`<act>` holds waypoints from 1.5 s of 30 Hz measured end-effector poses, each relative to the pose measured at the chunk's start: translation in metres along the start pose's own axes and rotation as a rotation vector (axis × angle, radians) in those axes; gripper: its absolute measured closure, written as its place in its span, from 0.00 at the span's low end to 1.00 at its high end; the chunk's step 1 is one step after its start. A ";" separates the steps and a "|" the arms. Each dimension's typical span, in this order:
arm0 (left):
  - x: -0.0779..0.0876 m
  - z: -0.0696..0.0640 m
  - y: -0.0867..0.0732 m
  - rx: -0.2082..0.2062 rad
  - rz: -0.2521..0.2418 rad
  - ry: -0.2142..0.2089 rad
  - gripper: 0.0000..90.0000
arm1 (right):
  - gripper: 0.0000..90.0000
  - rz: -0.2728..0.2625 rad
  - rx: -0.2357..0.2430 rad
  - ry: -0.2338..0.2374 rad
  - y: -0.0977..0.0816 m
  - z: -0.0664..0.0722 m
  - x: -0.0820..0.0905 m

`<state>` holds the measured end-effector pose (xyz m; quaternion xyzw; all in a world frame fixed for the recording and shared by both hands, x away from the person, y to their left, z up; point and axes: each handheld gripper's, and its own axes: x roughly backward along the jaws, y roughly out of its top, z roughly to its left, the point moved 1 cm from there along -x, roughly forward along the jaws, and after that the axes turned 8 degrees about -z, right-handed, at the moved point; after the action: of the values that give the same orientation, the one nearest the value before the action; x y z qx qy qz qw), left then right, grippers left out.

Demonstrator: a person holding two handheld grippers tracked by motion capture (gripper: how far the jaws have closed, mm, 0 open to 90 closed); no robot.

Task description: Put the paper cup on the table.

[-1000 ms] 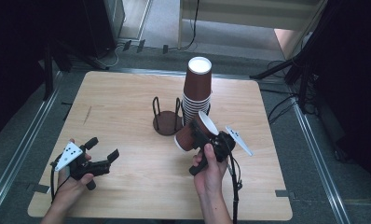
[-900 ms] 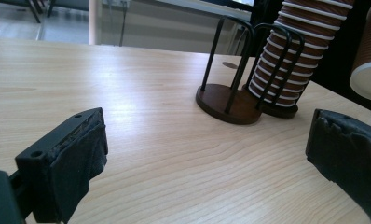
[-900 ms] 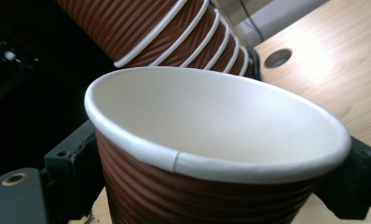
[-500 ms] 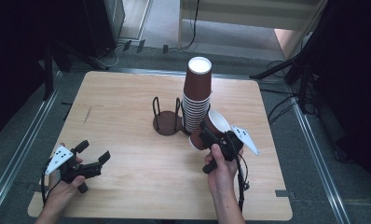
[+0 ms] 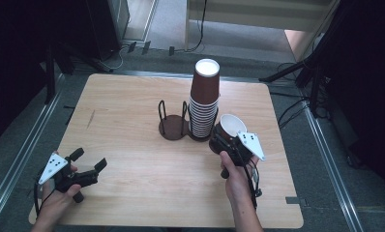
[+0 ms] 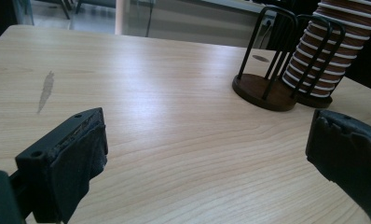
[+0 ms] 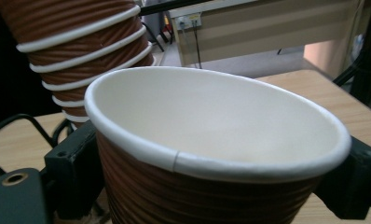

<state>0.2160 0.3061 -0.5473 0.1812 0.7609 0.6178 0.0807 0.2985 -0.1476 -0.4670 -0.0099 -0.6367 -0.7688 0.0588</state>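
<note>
A tall stack of brown ribbed paper cups [image 5: 204, 102] stands upside down mid-table in a dark wire rack [image 5: 173, 124]. My right gripper [image 5: 223, 141] is shut on a single brown cup [image 5: 230, 126] just right of the stack's base, its white mouth tilted up. In the right gripper view this cup [image 7: 216, 140] sits between both jaws, with the stack [image 7: 81, 46] right behind it. My left gripper [image 5: 87, 163] stands open near the table's front left, nothing between its pads [image 6: 76, 163]. In its view the rack [image 6: 267, 86] and the stack [image 6: 321, 56] stand far off.
The wooden table [image 5: 132, 111] has a small dark smudge [image 5: 90, 119] at its left. Metal rails run along the floor on both sides, and black stands and cables [image 5: 297, 111] lie off the right edge.
My right gripper has carried the cup rightward, from in front of the stack to its right side. The left gripper has barely shifted and stays open.
</note>
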 end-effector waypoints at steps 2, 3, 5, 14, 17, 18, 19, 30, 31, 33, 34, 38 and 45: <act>0.002 0.002 0.000 0.000 -0.002 0.008 0.00 | 0.11 -0.007 0.026 -0.015 -0.002 -0.001 -0.002; 0.003 0.003 0.000 -0.001 -0.001 0.011 0.00 | 0.11 -0.010 0.042 -0.023 -0.002 -0.003 -0.003; 0.004 0.004 0.000 0.001 -0.004 0.016 0.00 | 0.11 -0.011 0.060 -0.032 -0.004 -0.005 -0.005; 0.006 0.011 -0.002 -0.003 0.003 0.042 0.00 | 0.11 -0.027 0.144 -0.086 -0.015 -0.019 -0.019; 0.006 0.012 -0.002 -0.004 0.005 0.046 0.00 | 0.11 -0.043 0.166 -0.097 -0.019 -0.023 -0.024; 0.006 0.012 -0.002 -0.007 0.005 0.046 0.00 | 0.11 -0.046 0.174 -0.101 -0.020 -0.025 -0.026; 0.006 0.012 -0.003 -0.006 0.005 0.046 0.00 | 0.11 -0.046 0.185 -0.107 -0.021 -0.026 -0.029; 0.005 0.013 -0.004 -0.005 0.010 0.048 0.00 | 0.11 -0.047 0.258 -0.129 -0.030 -0.041 -0.049; 0.005 0.012 -0.004 -0.004 0.010 0.047 0.00 | 0.11 -0.046 0.264 -0.132 -0.031 -0.042 -0.050; 0.005 0.012 -0.004 -0.002 0.012 0.044 0.00 | 0.10 -0.043 0.268 -0.136 -0.034 -0.042 -0.053; 0.005 0.011 -0.004 -0.004 0.015 0.042 0.00 | 0.10 -0.042 0.272 -0.134 -0.035 -0.043 -0.054; 0.005 0.011 -0.005 -0.008 0.017 0.042 0.00 | 0.10 -0.029 0.269 -0.135 -0.038 -0.046 -0.059; 0.004 0.011 -0.005 -0.004 0.019 0.041 0.00 | 0.10 -0.012 0.276 -0.135 -0.042 -0.048 -0.063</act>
<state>0.2150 0.3169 -0.5546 0.1758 0.7594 0.6236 0.0595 0.3592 -0.1821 -0.5230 -0.0497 -0.7388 -0.6720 0.0119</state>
